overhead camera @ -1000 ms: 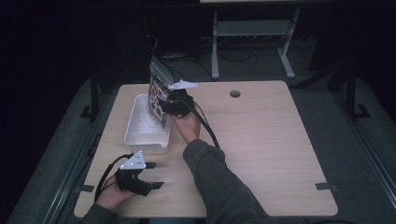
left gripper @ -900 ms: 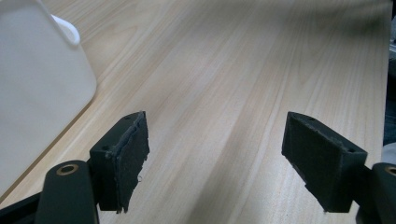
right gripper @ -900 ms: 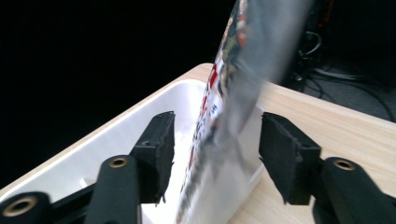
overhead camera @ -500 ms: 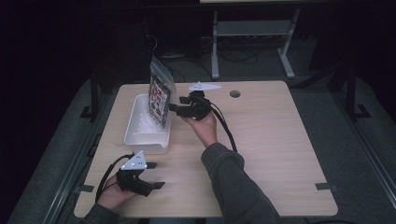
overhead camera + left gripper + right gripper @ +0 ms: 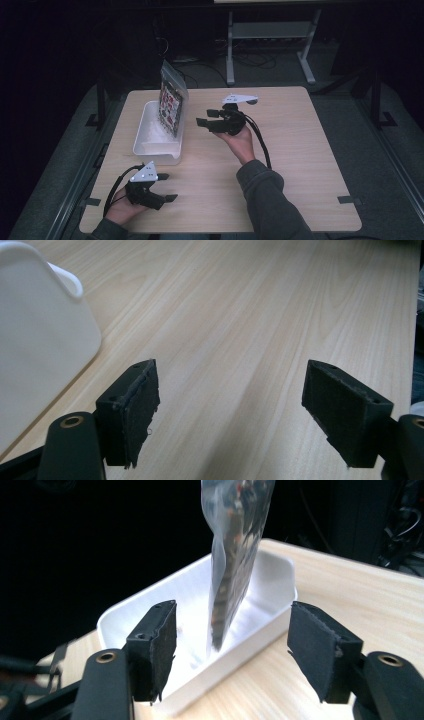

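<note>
Table: light wooden square tabletop (image 5: 300, 150), dark floor around it.
Tray: white rectangular plastic tray (image 5: 147, 142) on the table's left half, long side running away from the person.
Bag: clear plastic bag with a colourful printed pattern (image 5: 171, 106), standing upright on edge inside the tray, leaning on the tray's right wall, top rising well above the rim.
Right gripper: black two-jaw gripper (image 5: 205, 117) held in a raised hand (image 5: 240, 142) over the table's middle, just right of the bag, apart from it; jaws spread wide, nothing between them, pointing at the bag and tray.
Left gripper: black two-jaw gripper with a grey three-cornered plate (image 5: 167, 187), near the table's front left edge, just in front of the tray; jaws spread wide, empty, low over bare wood.
Left gripper view: tray's rounded white corner at left, not touching the jaws.
</note>
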A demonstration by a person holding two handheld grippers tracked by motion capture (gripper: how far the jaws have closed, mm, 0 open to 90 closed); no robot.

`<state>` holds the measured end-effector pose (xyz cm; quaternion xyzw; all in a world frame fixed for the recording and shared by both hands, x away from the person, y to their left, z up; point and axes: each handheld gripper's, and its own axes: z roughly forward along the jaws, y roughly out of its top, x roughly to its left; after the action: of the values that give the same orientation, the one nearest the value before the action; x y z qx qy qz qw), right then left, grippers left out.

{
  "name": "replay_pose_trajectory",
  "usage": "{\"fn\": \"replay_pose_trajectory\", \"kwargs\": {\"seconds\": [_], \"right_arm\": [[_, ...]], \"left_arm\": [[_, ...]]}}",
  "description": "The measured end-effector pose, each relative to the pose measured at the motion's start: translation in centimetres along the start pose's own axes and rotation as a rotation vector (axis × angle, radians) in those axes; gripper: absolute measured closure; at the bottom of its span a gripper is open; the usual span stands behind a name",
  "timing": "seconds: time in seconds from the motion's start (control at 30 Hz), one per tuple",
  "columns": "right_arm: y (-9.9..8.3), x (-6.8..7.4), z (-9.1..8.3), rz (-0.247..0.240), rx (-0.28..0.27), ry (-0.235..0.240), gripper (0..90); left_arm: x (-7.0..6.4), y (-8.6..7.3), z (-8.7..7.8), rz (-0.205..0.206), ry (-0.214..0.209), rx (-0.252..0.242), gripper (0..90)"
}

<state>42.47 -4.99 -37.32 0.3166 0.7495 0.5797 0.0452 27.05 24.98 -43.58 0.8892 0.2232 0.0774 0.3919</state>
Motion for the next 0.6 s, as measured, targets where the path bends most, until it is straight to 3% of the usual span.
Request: {"fn": "replay_pose_trajectory", "kwargs": {"seconds": [0.1, 0.3, 0.4, 0.6], "right_arm": [[-0.4, -0.6, -1.2, 0.009, 0.03, 0.008, 34.1], [-1.3, -1.1, -3.7, -0.018, 0.053, -0.009, 31.9], [-1.7, -1.0, -5.2, -0.079, 0.06, -0.057, 33.4], [-2.5, -1.2, -7.0, -0.09, 0.06, -0.067, 32.1]], "left_arm": [[0.1, -0.1, 0.1, -0.005, 0.006, 0.003, 22.3], [0.1, 0.0, 0.1, -0.014, 0.001, -0.003, 22.0], [0.0, 0.2, 0.1, -0.028, -0.01, -0.03, 20.5], [0.0, 0.2, 0.1, -0.028, -0.009, -0.027, 20.1]]}}
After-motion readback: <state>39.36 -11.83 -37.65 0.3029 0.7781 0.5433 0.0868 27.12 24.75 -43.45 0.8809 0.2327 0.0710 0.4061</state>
